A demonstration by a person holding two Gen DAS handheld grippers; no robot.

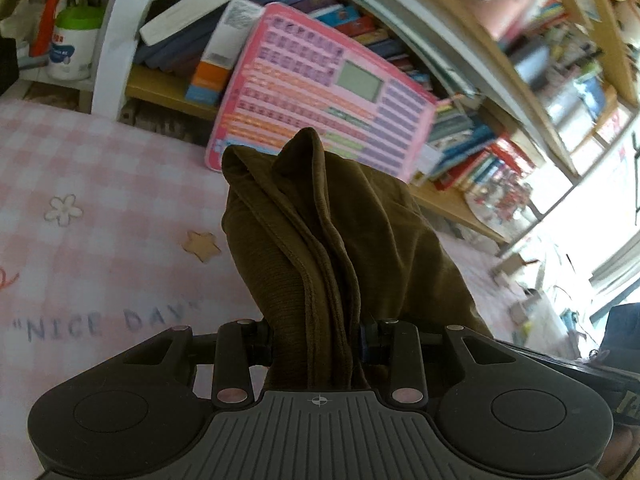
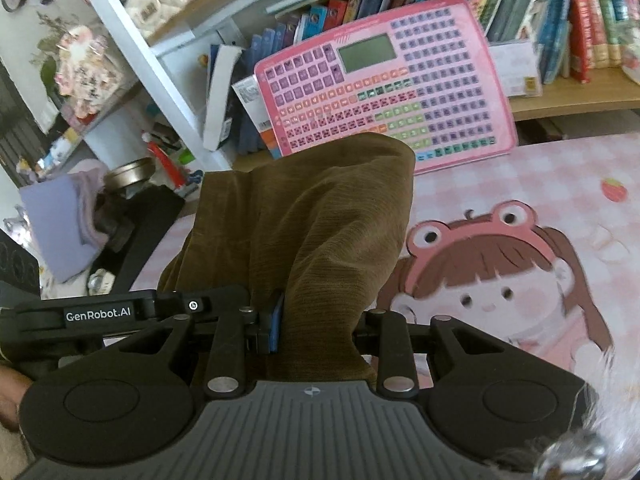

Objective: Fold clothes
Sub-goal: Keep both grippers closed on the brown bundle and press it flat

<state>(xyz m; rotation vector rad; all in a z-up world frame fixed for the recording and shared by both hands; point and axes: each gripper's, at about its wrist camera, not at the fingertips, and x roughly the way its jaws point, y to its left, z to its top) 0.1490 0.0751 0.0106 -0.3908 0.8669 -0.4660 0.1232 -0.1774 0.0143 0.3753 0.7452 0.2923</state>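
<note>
An olive-brown ribbed garment [image 1: 320,236] is bunched up and held above a pink checked bed sheet [image 1: 100,184]. My left gripper [image 1: 318,342] is shut on several gathered folds and hems of it. In the right wrist view the same brown garment [image 2: 312,220] rises in a thick fold, and my right gripper [image 2: 316,328] is shut on it. The cloth hides both pairs of fingertips. The other gripper [image 2: 100,312], labelled GenRobot.AI, shows at the left of the right wrist view, close beside mine.
A pink toy keyboard tablet [image 2: 384,84] leans against a wooden bookshelf [image 2: 580,96] full of books behind the bed. A white shelf post [image 1: 120,40] and a green-lidded tub [image 1: 76,36] stand at the left. The sheet carries a cartoon girl print [image 2: 500,272]. A bright window [image 1: 608,200] is at the right.
</note>
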